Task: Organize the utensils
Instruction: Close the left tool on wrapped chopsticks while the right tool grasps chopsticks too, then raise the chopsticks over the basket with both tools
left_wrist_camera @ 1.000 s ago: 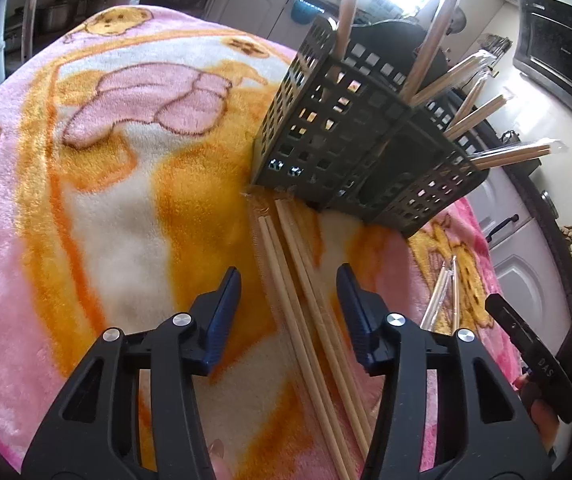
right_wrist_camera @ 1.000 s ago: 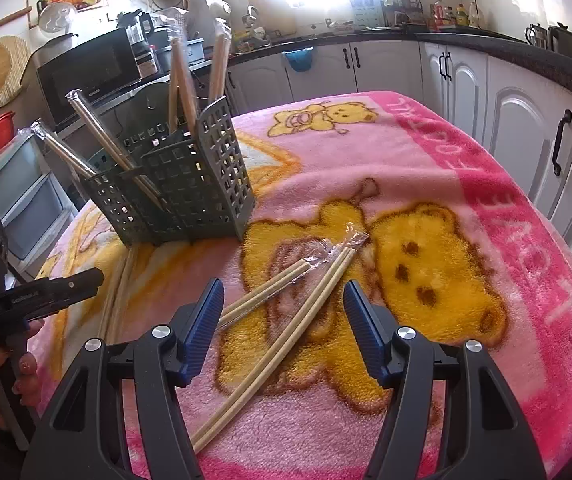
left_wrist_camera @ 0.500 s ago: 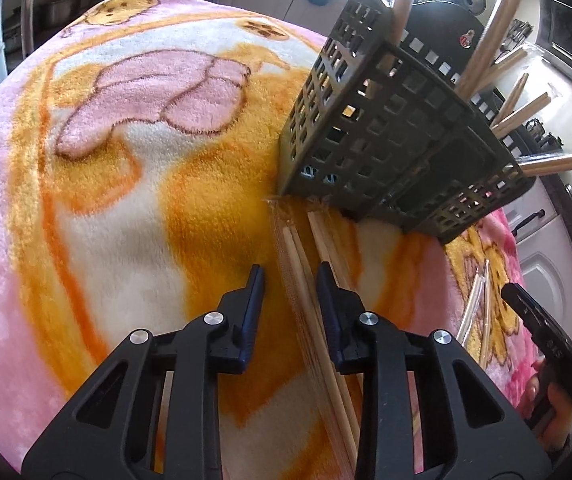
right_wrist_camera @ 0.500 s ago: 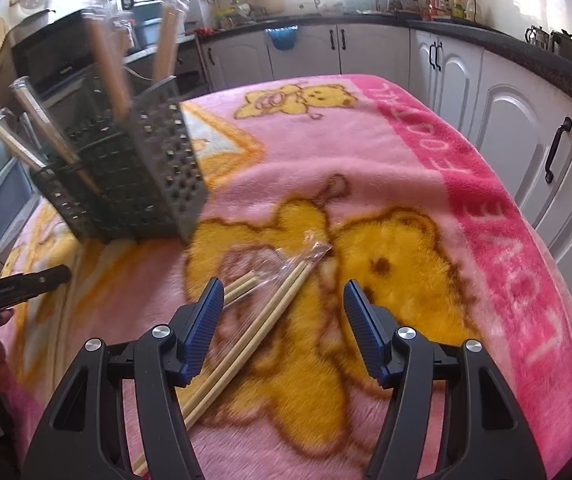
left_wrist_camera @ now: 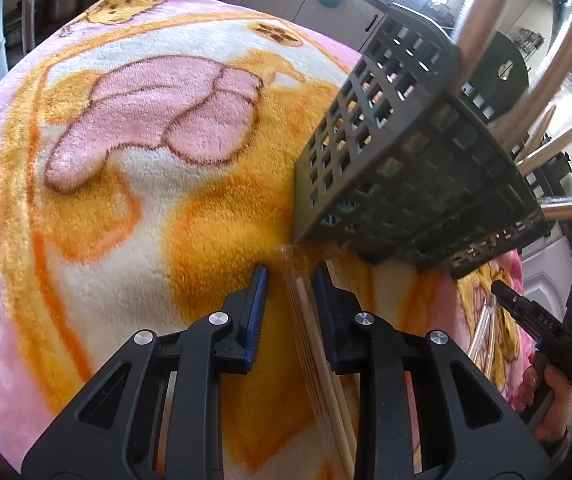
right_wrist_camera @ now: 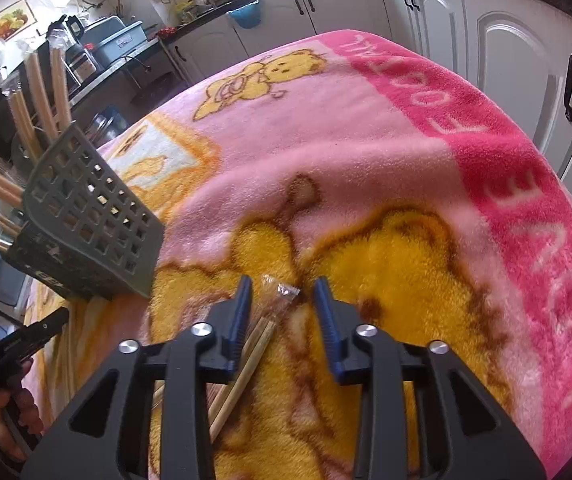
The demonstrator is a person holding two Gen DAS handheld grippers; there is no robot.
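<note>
A clear-wrapped pair of wooden chopsticks (left_wrist_camera: 306, 312) lies on the plush blanket just in front of the grey perforated utensil basket (left_wrist_camera: 398, 168). My left gripper (left_wrist_camera: 289, 276) straddles its tip. The jaws are closing, with a gap still showing on the left side. A second wrapped pair (right_wrist_camera: 262, 338) lies on the yellow bear print. My right gripper (right_wrist_camera: 282, 286) is around that pair's end, jaws closing, and the pack sits against the left finger with space on the right. Several wrapped chopsticks (right_wrist_camera: 39, 92) stand in the basket (right_wrist_camera: 85, 216).
The pink and orange blanket (left_wrist_camera: 125, 160) covers the whole table. White kitchen cabinets (right_wrist_camera: 506, 60) stand close beyond its right edge. The other gripper and the hand holding it show at the view edges (left_wrist_camera: 534, 320) (right_wrist_camera: 13, 348). A counter with appliances (right_wrist_camera: 97, 48) lies behind.
Both grippers moved forward and slightly down onto their chopstick packs. Both sets of jaws narrowed from wide to close around the packs. The basket looms larger in the left view.
</note>
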